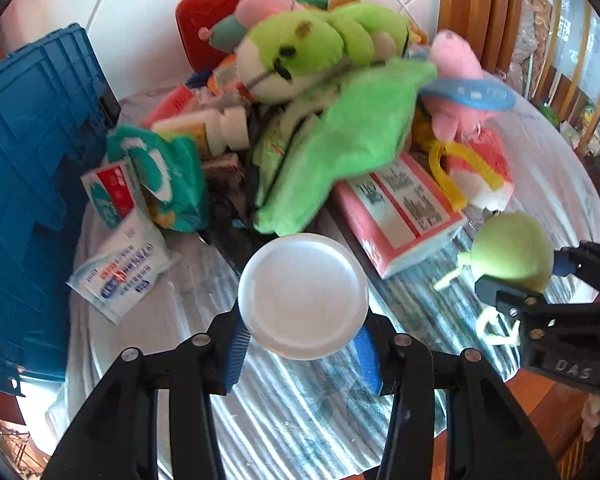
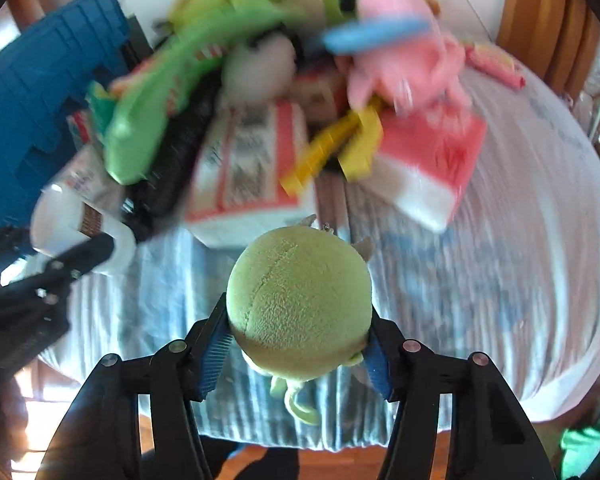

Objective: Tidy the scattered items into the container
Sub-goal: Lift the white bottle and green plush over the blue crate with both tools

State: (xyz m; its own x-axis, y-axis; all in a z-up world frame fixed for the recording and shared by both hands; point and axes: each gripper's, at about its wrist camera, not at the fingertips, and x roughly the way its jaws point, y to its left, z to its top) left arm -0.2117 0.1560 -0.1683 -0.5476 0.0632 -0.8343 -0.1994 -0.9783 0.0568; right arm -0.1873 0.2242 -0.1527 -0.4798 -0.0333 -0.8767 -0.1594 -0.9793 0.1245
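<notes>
My left gripper (image 1: 303, 318) is shut on a white bottle (image 1: 303, 294), whose round cap faces the camera; the right wrist view shows the same bottle (image 2: 80, 224) at the left with a brown label. My right gripper (image 2: 298, 314) is shut on a green plush ball (image 2: 300, 300), its blue pads against both sides and pale strings hanging below. That ball (image 1: 511, 252) and the right gripper (image 1: 539, 280) appear at the right of the left wrist view. A blue crate (image 1: 28, 168) stands at the left, beside the pile of scattered items.
The round table has a striped cloth (image 1: 300, 400). On it lie a green plush (image 1: 339, 136), a pink plush (image 1: 455, 80), a red toy case (image 1: 208, 12), a pink tissue pack (image 1: 399, 216), a green wipes pack (image 1: 168, 176) and a sachet (image 1: 120, 268). A wooden chair (image 1: 479, 0) stands behind.
</notes>
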